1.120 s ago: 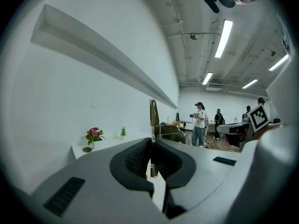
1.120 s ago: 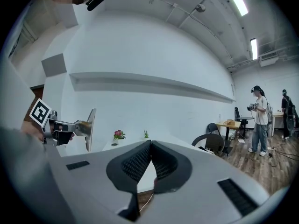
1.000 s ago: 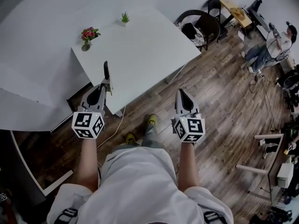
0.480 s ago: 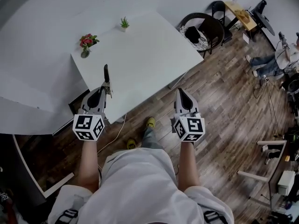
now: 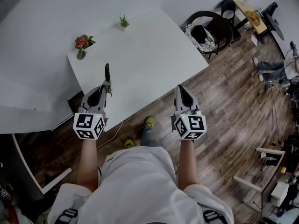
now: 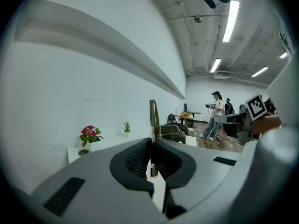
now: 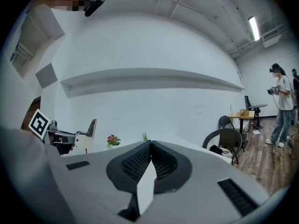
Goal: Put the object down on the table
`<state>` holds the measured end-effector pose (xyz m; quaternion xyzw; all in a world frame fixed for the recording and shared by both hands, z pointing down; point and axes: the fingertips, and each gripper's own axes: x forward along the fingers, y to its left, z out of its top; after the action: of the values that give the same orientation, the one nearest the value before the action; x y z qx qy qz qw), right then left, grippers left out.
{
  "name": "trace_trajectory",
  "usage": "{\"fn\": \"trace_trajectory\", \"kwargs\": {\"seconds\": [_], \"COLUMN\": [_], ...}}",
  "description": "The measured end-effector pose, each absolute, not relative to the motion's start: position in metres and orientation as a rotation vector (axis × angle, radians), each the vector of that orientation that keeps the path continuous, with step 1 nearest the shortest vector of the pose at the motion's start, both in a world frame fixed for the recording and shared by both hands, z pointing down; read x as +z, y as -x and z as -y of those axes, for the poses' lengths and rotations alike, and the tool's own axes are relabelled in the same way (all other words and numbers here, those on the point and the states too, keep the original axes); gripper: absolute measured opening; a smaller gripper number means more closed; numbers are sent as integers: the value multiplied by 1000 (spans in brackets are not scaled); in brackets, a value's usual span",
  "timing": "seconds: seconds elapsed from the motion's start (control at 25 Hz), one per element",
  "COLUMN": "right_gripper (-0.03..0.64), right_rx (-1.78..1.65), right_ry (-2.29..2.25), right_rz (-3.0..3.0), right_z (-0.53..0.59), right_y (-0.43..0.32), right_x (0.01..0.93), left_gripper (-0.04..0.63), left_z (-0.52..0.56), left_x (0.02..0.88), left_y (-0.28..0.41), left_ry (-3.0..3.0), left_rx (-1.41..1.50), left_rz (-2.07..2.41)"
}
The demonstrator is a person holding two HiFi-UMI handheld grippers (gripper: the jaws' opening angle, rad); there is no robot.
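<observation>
My left gripper [image 5: 105, 89] is shut on a slim dark object [image 5: 107, 72] that sticks out past its tips, over the near edge of the white table [image 5: 149, 55]. In the left gripper view the object [image 6: 153, 112] stands upright between the closed pads. My right gripper [image 5: 180, 88] is shut with nothing in it and hangs over the wooden floor just off the table's front edge. In the right gripper view its jaws [image 7: 150, 146] meet with nothing between them, and the left gripper [image 7: 65, 138] with the object [image 7: 92, 125] shows at the left.
A pot of red flowers [image 5: 81, 43] and a small green plant [image 5: 124, 21] stand at the table's far side by the white wall. A dark chair [image 5: 210, 29] sits at the table's right end. A person [image 6: 215, 113] stands far off.
The table has drawn closer and lower in the head view. Both grippers keep their pose, and the left one stays closed on the object.
</observation>
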<state>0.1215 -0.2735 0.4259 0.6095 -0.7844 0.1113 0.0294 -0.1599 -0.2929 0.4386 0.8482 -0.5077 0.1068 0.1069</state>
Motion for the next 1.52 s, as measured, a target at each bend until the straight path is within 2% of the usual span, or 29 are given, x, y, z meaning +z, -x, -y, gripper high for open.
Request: {"fn": "trace_trajectory", "kwargs": {"seconds": [0.68, 0.96, 1.52], "right_gripper": [8, 8, 8], "right_rx": [411, 433, 495], "right_ry": [-1732, -1696, -1652], "right_rz": [2542, 2584, 2611], "right_z": [392, 419, 448], "right_y": [-179, -193, -201], "right_x": [438, 446, 464], "left_gripper": [21, 21, 21], "left_z": [399, 427, 468], "left_x": [471, 496, 576], "left_y": [100, 72, 48], "left_ry": [-2449, -2510, -2487], "left_rx": [670, 1059, 1634], "left_rz": [1655, 1676, 1467]}}
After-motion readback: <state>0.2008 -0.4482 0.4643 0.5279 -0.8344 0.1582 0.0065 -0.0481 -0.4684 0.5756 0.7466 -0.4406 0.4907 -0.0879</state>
